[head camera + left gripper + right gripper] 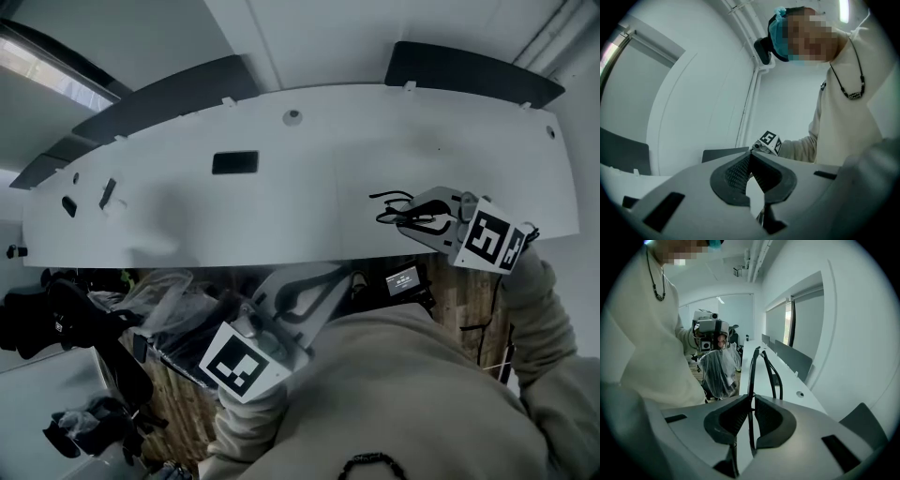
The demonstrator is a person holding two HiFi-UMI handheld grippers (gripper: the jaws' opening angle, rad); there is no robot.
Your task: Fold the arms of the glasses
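R gripper (751, 397): jaws narrow, pinched on a thin black part of the glasses (753, 366), which stick out past the tips, above the near edge of the long white desk (790, 376). One slim arm (772, 373) curves off to the side of the clamped strip, so the pair looks at least partly unfolded; the head view is too small to confirm. L gripper (750, 157): jaws fully together, nothing btwn the pads, held low and well apart from the glasses, pointing roughly at the person's torso. In the head view the R gripper (412, 214) hangs w/ the glasses (396, 210) over the desk (281, 206), and the L gripper (323, 281) sits below the desk edge, close to the body. Likely step: bring L across to fold the free arm. To do it well, IMO: keep R's pinch steady and off the lenses, turn the glasses so the free arm faces L, use L's closed tip as a pusher near the arm's far end, and swing it in along the hinge's own arc, not across it. Resting the frame on the desk first should cut wobble. Main risks: the thin frame twisting in the pinch, or slipping out.
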